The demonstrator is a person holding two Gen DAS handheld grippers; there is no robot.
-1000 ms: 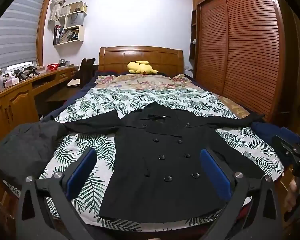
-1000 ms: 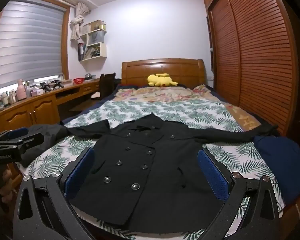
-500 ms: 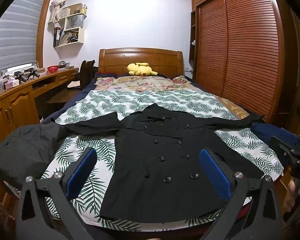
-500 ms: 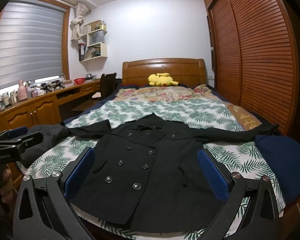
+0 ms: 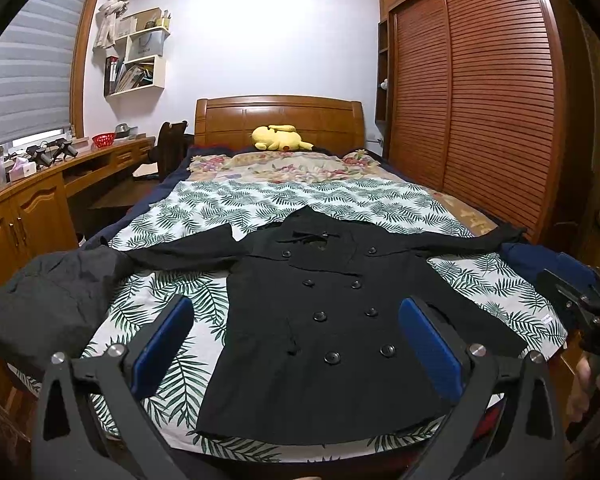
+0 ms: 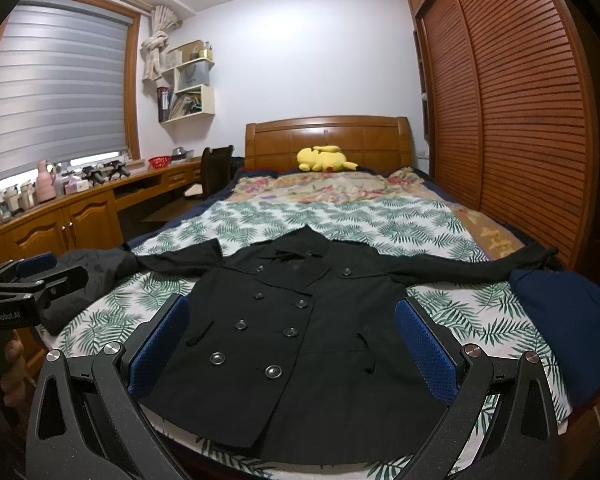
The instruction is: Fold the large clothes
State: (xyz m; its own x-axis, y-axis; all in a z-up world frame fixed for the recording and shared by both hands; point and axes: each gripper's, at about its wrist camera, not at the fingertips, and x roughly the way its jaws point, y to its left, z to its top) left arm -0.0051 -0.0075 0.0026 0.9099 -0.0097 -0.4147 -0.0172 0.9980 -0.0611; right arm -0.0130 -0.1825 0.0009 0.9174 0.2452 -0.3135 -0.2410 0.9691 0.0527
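Black coat (image 5: 332,320) lay flat, front up and buttoned, sleeves spread out to both sides on the bed (image 5: 284,204), hem at the near edge. Left gripper (image 5: 296,328) and right gripper (image 6: 292,328) both hung above the hem with jaws wide apart, holding nothing, so folding looked not yet begun. Next move likely called for each claw to reach out and pinch a sleeve (image 6: 472,268) or side edge, then bring it in over the chest.

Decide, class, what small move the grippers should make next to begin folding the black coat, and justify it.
Probably lower the left gripper toward the left sleeve: the black coat lies flat and buttoned, sleeves spread, and both the left and right gripper hover open, holding nothing.
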